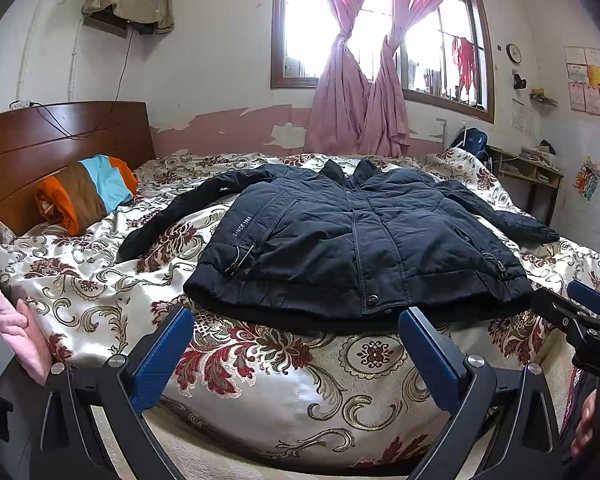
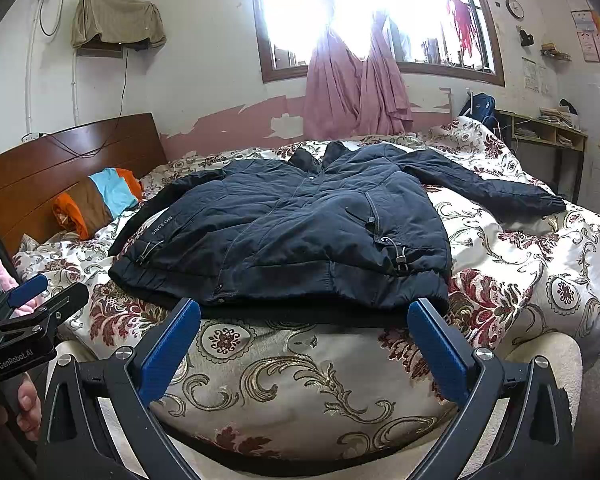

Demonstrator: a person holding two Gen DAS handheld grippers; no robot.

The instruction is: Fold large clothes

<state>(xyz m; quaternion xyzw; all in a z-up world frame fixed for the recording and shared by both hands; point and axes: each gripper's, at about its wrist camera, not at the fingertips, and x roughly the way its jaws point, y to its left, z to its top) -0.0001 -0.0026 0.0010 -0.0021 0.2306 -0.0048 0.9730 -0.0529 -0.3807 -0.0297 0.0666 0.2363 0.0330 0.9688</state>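
A dark navy padded jacket [image 1: 352, 232] lies flat, front up, on the floral bedspread [image 1: 300, 380], sleeves spread to both sides, hem toward me. It also shows in the right wrist view [image 2: 300, 232]. My left gripper [image 1: 296, 316] is open and empty, its blue fingers just short of the hem. My right gripper [image 2: 304, 308] is open and empty, also just short of the hem. The right gripper shows at the right edge of the left wrist view [image 1: 588, 312]. The left gripper shows at the left edge of the right wrist view [image 2: 32, 300].
A striped orange, brown and blue pillow [image 1: 88, 192] lies by the wooden headboard [image 1: 40, 140]. A pink fluffy item [image 1: 8, 320] sits at the bed's left side. A window with pink curtains [image 1: 364, 80] is behind the bed. A wooden shelf desk [image 1: 528, 172] stands at the far right.
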